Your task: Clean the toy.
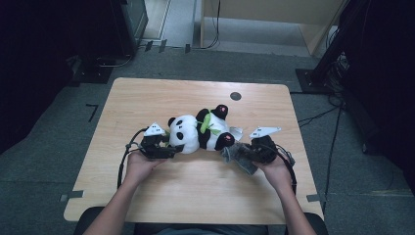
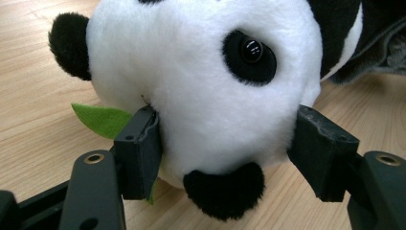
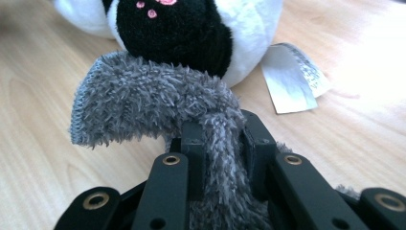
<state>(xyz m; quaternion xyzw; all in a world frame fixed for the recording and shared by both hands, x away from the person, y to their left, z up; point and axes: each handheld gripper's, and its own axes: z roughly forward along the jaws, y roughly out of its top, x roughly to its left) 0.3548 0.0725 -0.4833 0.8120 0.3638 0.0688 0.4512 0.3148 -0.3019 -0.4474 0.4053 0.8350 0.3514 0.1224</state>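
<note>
A black-and-white panda plush lies on its back in the middle of the wooden table. My left gripper is at its head, and in the left gripper view both pads press into the white head from either side, next to a green felt leaf. My right gripper is at the panda's feet, shut on a fuzzy grey cloth. The cloth curls up from the jaws toward a black foot with pink stitching. A white label lies flat beside that foot.
A small dark round spot marks the table's far side. Cables and dark equipment stands are on the floor beyond the table's right and far edges. A person's forearms come in from the near edge.
</note>
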